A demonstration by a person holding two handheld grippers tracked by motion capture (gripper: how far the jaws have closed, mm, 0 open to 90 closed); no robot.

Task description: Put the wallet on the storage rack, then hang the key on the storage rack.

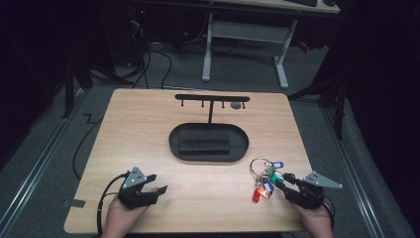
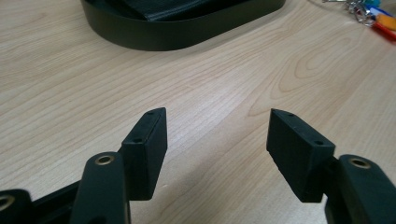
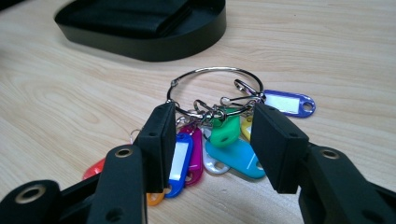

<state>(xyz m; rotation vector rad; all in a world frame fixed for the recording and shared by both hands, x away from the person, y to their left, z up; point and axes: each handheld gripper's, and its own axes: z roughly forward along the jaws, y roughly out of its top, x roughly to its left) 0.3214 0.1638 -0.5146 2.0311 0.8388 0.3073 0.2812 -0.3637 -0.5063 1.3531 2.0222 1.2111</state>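
1. High view: the bunch of key tags point(image 1: 265, 179) lies on the counter point(image 1: 148, 129) near its right front corner, just ahead of the right tool point(image 1: 283, 181). The left tool point(image 1: 155, 183) rests well apart, near the left front. A black oval tray point(image 1: 208, 143) and hook stand point(image 1: 212, 99) sit behind.
2. Left gripper view: jaws stand apart over bare wood, nothing between them.
3. Right gripper view: jaws stand apart, straddling the coloured tags; pads not pressing. Thin wire ring point(image 3: 215, 91) carries blue, pink, green, yellow and red plastic tags, fanned loosely. Closing here may catch only 1 or 2 slippery tags, so the bunch could swing or slide out.
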